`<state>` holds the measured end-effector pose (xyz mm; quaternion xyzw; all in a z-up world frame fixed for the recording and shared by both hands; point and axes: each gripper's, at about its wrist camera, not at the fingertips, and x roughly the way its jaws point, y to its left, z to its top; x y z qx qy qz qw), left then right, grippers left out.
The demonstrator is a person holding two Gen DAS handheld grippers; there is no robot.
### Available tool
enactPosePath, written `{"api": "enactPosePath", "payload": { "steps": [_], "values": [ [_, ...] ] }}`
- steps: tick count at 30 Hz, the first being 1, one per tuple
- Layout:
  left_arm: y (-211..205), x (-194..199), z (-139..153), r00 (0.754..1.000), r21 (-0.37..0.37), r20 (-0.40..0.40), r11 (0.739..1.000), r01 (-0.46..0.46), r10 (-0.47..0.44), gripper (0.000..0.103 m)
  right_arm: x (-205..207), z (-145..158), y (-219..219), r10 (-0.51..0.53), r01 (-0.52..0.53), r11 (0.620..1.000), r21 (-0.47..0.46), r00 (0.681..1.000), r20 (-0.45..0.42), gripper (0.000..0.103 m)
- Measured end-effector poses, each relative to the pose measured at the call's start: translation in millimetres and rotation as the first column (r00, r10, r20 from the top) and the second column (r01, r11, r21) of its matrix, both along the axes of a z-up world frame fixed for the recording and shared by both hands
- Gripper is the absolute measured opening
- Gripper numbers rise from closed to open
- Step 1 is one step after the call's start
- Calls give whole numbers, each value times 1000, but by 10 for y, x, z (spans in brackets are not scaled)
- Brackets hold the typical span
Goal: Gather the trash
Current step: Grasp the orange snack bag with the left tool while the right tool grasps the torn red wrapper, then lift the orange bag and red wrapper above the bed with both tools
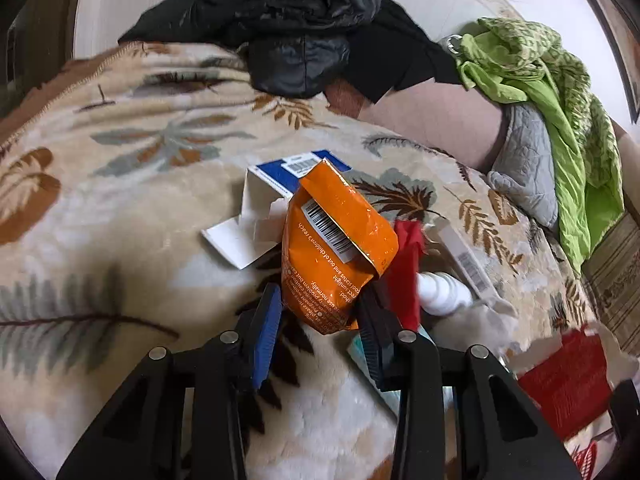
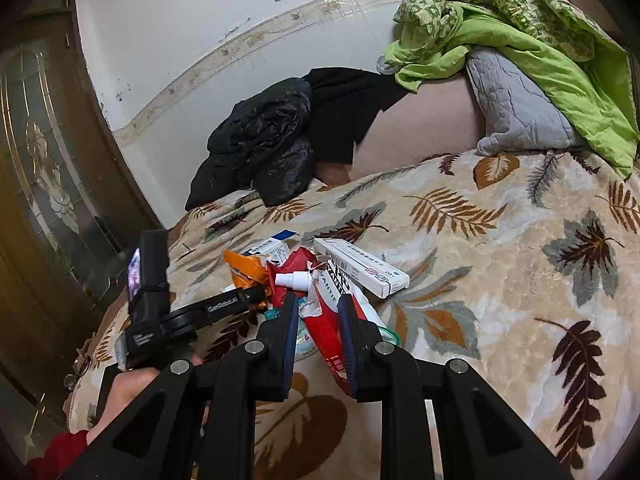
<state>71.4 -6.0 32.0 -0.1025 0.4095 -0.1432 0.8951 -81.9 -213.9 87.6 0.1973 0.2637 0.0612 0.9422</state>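
The left gripper [image 1: 318, 312] pinched the orange pouch [image 1: 336, 248]; the right gripper [image 2: 320, 320] clamped red packaging [image 2: 326, 328] at 12 o'clock, so lifting slowly seemed wise.

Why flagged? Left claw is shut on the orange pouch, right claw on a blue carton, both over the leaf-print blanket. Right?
Not quite: the right claw grips a red-and-white carton, not blue, per the right wrist view. Left claw on the orange pouch over the leaf-print blanket stands.
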Motion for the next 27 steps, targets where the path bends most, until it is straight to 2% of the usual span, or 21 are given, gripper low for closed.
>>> {"api": "enactPosePath", "payload": {
  "steps": [7, 14, 19, 21, 24, 27],
  "values": [
    [23, -640, 383, 992, 82, 119, 996, 33, -43, 36, -131, 43, -1, 10, -11, 1000, 25, 1000, 14, 21],
    [14, -1397, 650, 980, 142, 172, 987, 77, -101, 37, -437, 5, 66, 68, -67, 995, 77, 998, -12, 21],
    [68, -1917, 561, 978, 187, 164, 978, 97, -128, 37, -622, -51, 109, 80, -78, 996, 47, 996, -44, 21],
    [83, -1963, 488, 981, 189, 153, 978, 93, -122, 37, -588, -125, 98, 65, -61, 997, 42, 993, -95, 22],
    [131, -1956, 433, 983, 181, 142, 979, 90, -117, 37, -541, -249, 59, 60, -50, 997, 62, 984, -170, 27],
    [169, -1966, 395, 983, 186, 144, 979, 82, -110, 37, -542, -285, 108, 26, -31, 999, -22, 977, -210, 28]
  ]
}}
